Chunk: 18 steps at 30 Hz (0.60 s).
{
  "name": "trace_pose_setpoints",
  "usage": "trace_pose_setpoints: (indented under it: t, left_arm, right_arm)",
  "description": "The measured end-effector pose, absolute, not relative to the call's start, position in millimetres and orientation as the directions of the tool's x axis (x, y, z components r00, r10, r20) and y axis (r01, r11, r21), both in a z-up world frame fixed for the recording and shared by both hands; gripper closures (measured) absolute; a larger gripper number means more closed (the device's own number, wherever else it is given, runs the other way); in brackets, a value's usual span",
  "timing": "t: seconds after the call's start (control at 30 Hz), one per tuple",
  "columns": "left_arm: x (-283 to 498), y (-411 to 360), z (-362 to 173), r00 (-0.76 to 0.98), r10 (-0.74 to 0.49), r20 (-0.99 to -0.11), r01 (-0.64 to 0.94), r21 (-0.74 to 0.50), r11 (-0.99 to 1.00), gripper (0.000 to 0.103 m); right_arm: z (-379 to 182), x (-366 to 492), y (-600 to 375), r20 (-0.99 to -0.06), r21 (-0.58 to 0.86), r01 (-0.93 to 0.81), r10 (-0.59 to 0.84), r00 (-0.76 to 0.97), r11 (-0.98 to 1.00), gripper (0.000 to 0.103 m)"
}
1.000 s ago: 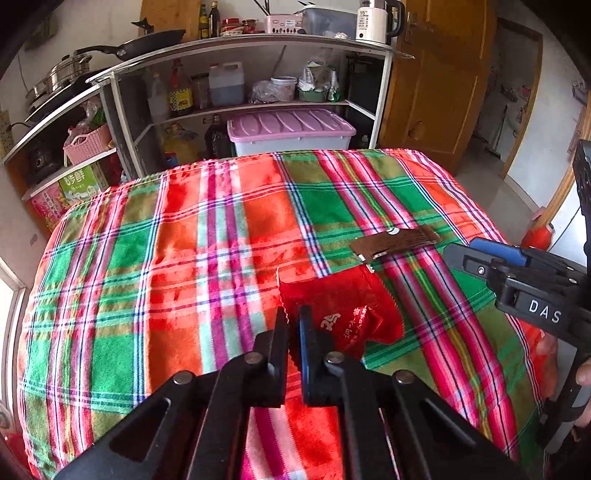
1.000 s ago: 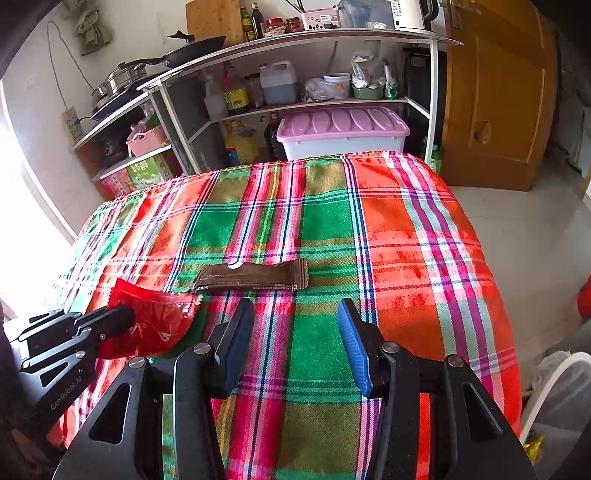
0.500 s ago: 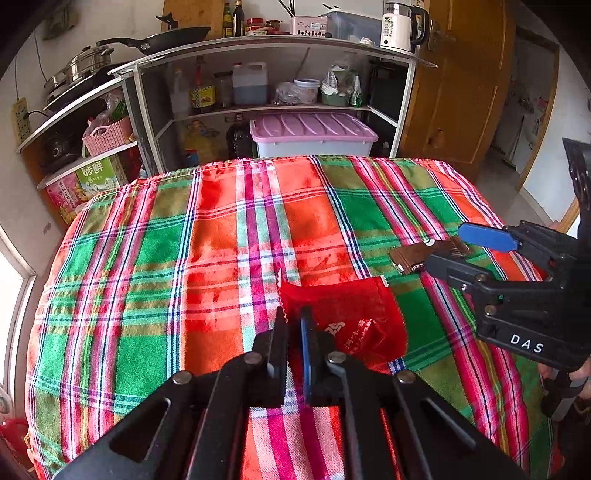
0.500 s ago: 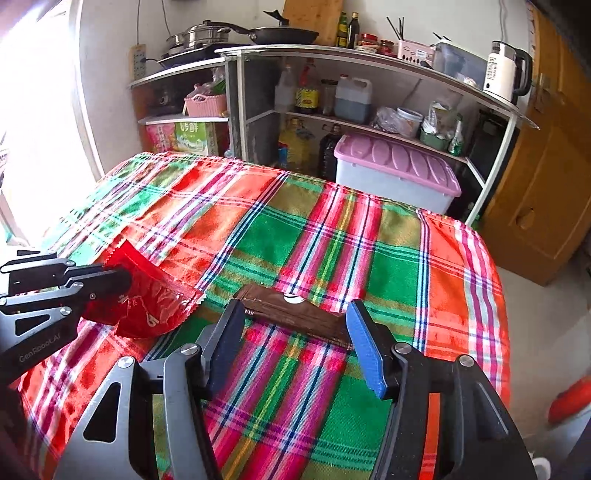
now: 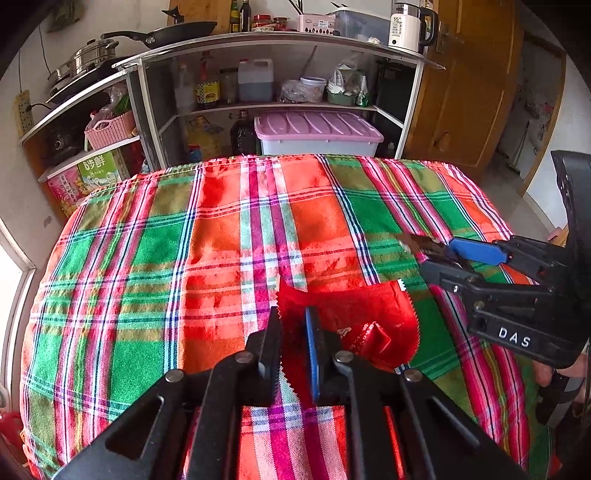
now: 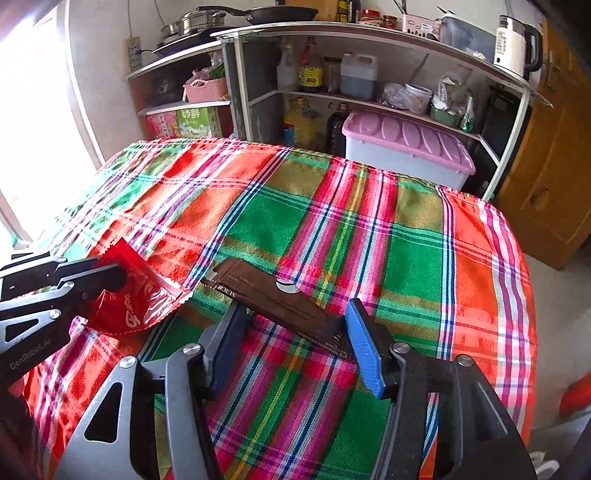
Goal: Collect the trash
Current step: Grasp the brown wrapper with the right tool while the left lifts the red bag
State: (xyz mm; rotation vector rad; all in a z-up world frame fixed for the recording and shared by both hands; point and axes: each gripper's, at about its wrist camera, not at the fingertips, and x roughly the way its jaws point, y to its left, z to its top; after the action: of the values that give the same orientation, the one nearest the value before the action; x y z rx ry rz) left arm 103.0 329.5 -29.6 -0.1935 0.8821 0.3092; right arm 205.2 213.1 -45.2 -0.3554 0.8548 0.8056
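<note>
- Gripping a red snack wrapper (image 5: 354, 325) between nearly closed fingers, the left gripper (image 5: 291, 332) holds the crinkled packet at the near edge of a table draped in a plaid tablecloth (image 5: 147, 258).
- Seen from the right wrist, the same left gripper (image 6: 122, 275) enters from the table's left side, the red snack wrapper (image 6: 140, 302) pinched at one end and its serrated free edge hanging just above the plaid tablecloth (image 6: 406, 258).
- Spread wide, the right gripper (image 6: 293, 321) straddles a flat brown wrapper (image 6: 273, 299) lying on the cloth toward the near right part of the table; the blue-padded finger sits at the wrapper's near end, the dark finger beside its long edge, and whether either pad touches it cannot be told.
- From the left wrist, the right gripper (image 5: 439, 254) reaches in from the table's right edge, its body lettered "DAS", with one end of the brown wrapper (image 5: 417, 242) showing past the fingertips.
- Beyond the table's far edge stands a metal shelving unit (image 5: 280, 40) stocked with bottles and jars, a lilac-lidded storage bin (image 5: 314, 129) on its lowest level.
- On the unit's top sit a frying pan (image 5: 177, 31), a steel pot (image 5: 88, 59) and a white electric kettle (image 5: 406, 29); a wooden door (image 5: 469, 92) stands to the right.
</note>
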Motion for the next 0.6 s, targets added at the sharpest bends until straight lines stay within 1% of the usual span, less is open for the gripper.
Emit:
trace_pose_setpoints:
  t: [0.07,0.13,0.17,0.2,0.23,0.4,0.6]
  left_arm:
    - [102.5,329.0,-29.5,0.595,0.186,-0.782,-0.342,-0.038,0.939,0.090]
    - [101.9,327.1,-28.3,0.597,0.189,-0.780,-0.339,-0.032,0.940,0.091]
    - [101.5,326.2,-27.4,0.601,0.190,-0.777,-0.340,-0.033,0.940,0.091]
    - [101.1,325.3,-26.5,0.604,0.189,-0.774,-0.338,-0.034,0.941,0.091]
    - [101.0,324.2,-25.8,0.606,0.190,-0.773,-0.335,-0.031,0.942,0.091]
    - [97.7,320.6,-21.9,0.618,0.185,-0.764,-0.331,-0.039,0.943,0.093]
    - [91.6,311.6,-14.9,0.638,0.162,-0.753,-0.308,-0.056,0.950,0.093]
  right_arm:
    - [-43.5,207.3,209.5,-0.778,0.043,-0.734,0.483,0.401,0.678,0.069]
    - [-42.5,207.8,207.4,-0.776,0.061,-0.727,0.491,0.396,0.684,0.073]
    - [-42.0,207.4,206.4,-0.775,0.062,-0.724,0.490,0.400,0.688,0.078]
    - [-41.4,206.4,205.8,-0.773,0.059,-0.719,0.488,0.406,0.692,0.086]
    - [-40.7,205.9,205.2,-0.771,0.060,-0.716,0.488,0.409,0.695,0.089]
    - [-37.9,201.1,201.9,-0.765,0.079,-0.703,0.495,0.412,0.707,0.094]
    - [-27.6,188.8,190.4,-0.755,0.120,-0.687,0.515,0.406,0.717,0.095]
